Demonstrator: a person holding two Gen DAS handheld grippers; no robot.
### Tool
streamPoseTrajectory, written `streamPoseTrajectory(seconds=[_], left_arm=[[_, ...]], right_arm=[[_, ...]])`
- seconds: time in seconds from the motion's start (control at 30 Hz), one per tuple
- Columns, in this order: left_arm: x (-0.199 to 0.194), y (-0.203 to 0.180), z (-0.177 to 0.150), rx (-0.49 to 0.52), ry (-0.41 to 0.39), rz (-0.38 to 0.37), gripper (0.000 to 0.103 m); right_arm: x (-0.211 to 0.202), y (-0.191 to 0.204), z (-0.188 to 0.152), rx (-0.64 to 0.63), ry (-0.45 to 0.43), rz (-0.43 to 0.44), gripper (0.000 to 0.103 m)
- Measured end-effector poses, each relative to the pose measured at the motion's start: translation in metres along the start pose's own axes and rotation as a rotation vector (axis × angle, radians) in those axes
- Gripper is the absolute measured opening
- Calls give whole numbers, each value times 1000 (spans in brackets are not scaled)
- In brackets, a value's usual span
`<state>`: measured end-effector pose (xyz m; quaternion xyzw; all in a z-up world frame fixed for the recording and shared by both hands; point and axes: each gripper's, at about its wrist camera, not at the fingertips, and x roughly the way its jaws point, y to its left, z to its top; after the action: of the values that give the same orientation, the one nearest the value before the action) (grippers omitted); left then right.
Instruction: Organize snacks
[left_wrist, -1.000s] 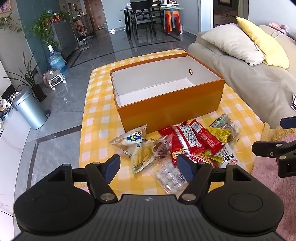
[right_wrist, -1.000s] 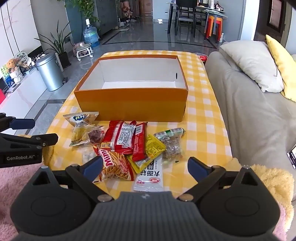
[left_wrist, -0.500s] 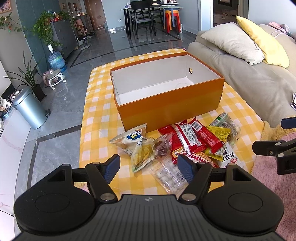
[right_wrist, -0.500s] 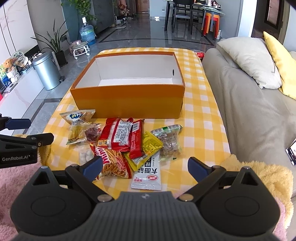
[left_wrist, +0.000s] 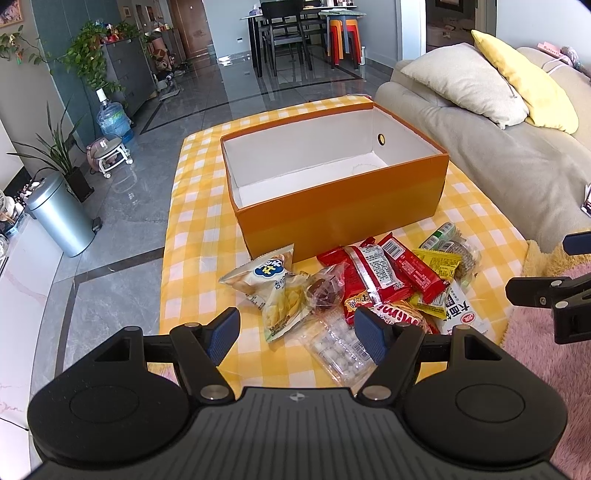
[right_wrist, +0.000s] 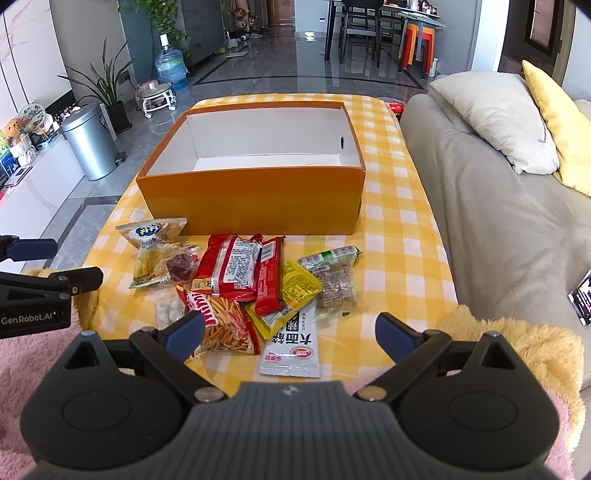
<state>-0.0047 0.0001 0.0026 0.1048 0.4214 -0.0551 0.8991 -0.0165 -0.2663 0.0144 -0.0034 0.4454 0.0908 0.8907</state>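
Observation:
An empty orange box (left_wrist: 343, 206) with a white inside (right_wrist: 258, 195) stands on a yellow checked tablecloth (left_wrist: 195, 236). In front of it lies a pile of snack packets: a white chip bag (left_wrist: 275, 291), red packets (right_wrist: 232, 269), a yellow packet (right_wrist: 299, 288), a pretzel-stick bag (right_wrist: 225, 325), a clear candy pack (left_wrist: 340, 350) and a white packet (right_wrist: 291, 350). My left gripper (left_wrist: 297, 334) is open and empty above the near edge of the pile. My right gripper (right_wrist: 291, 334) is open and empty, to the right of the left one.
A grey sofa (right_wrist: 509, 206) with beige and yellow pillows runs along the right of the table. A fluffy pink and yellow cover (left_wrist: 554, 350) lies at the near edge. A metal bin (right_wrist: 90, 146), plants and a water jug stand on the floor to the left.
Both grippers have drawn slightly forward toward the pile, staying open. Nothing on the table has moved.

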Motion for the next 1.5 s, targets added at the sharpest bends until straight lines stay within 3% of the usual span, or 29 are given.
streamPoseTrajectory(seconds=[1.5], left_arm=[[0, 0, 1, 1, 2, -2, 83]], right_arm=[[-3, -2, 0, 6, 0, -18, 96]])
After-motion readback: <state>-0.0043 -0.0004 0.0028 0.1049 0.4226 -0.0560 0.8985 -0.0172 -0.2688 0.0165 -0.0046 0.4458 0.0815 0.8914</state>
